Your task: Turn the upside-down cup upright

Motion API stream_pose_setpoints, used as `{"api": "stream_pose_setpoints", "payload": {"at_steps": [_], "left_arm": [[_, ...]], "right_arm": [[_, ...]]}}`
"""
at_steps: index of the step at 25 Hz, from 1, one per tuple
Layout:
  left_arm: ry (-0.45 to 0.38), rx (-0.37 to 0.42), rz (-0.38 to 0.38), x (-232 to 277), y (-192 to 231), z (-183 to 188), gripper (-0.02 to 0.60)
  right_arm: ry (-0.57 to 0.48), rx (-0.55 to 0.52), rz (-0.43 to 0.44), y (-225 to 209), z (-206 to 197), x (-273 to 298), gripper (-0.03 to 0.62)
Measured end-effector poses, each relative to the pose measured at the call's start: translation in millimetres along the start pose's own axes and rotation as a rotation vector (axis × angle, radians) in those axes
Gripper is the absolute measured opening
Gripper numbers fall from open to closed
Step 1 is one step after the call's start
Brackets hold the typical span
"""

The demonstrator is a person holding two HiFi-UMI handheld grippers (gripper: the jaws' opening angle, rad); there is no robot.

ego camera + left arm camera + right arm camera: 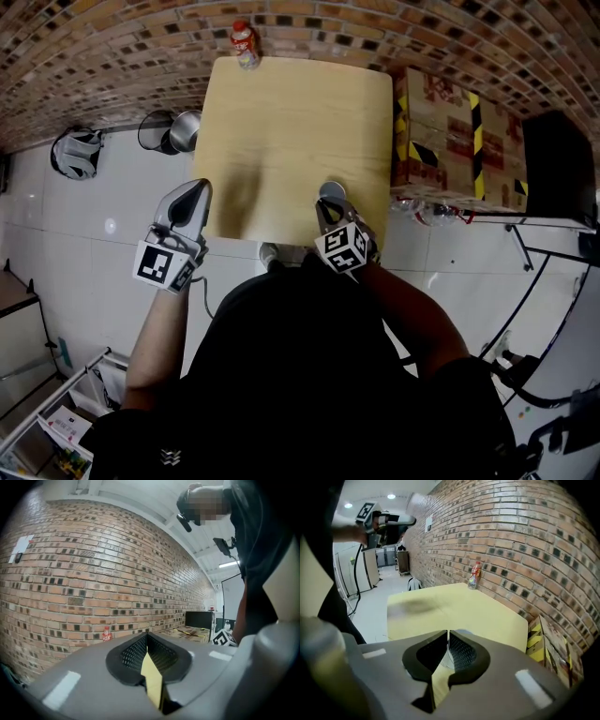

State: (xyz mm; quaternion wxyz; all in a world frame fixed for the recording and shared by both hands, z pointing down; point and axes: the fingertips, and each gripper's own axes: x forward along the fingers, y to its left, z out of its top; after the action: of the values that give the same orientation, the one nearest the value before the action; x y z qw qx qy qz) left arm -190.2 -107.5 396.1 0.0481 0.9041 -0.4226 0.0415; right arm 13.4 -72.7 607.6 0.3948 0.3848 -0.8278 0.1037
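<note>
A small grey cup (330,189) stands at the near right edge of the pale wooden table (291,122). My right gripper (329,202) comes down on it from the near side. In the right gripper view the jaws of the right gripper (448,637) are almost together, with the cup's thin wall (463,633) pinched between them; most of the cup is hidden behind the jaws, so I cannot tell which way up it is. My left gripper (198,189) hangs off the table's left edge, level. The left gripper (147,639) is shut with nothing in it.
A red-capped bottle (245,45) stands at the table's far edge by the brick wall, and the bottle (476,575) shows in the right gripper view too. Cardboard boxes with yellow-black tape (450,131) stand right of the table. A metal pot (185,129) sits on the floor to the left.
</note>
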Motion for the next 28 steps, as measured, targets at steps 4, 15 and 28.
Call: {"api": "stream_pose_setpoints", "payload": {"at_steps": [4,15,28], "left_arm": [[-0.012,0.005,-0.025,7.6,-5.9,3.7,0.002],[-0.009,0.002,-0.065,8.9,-14.7,-4.0,0.002],[0.051,0.009,-0.137,20.1,-36.9,-17.3,0.002]], "right_arm": [[-0.058,0.038,0.061,3.4,3.1,-5.5,0.006],[-0.225,0.298,-0.040,-61.4,28.0,-33.0,0.002],[-0.237,0.428,-0.115,-104.6,13.1,-48.0,0.002]]}}
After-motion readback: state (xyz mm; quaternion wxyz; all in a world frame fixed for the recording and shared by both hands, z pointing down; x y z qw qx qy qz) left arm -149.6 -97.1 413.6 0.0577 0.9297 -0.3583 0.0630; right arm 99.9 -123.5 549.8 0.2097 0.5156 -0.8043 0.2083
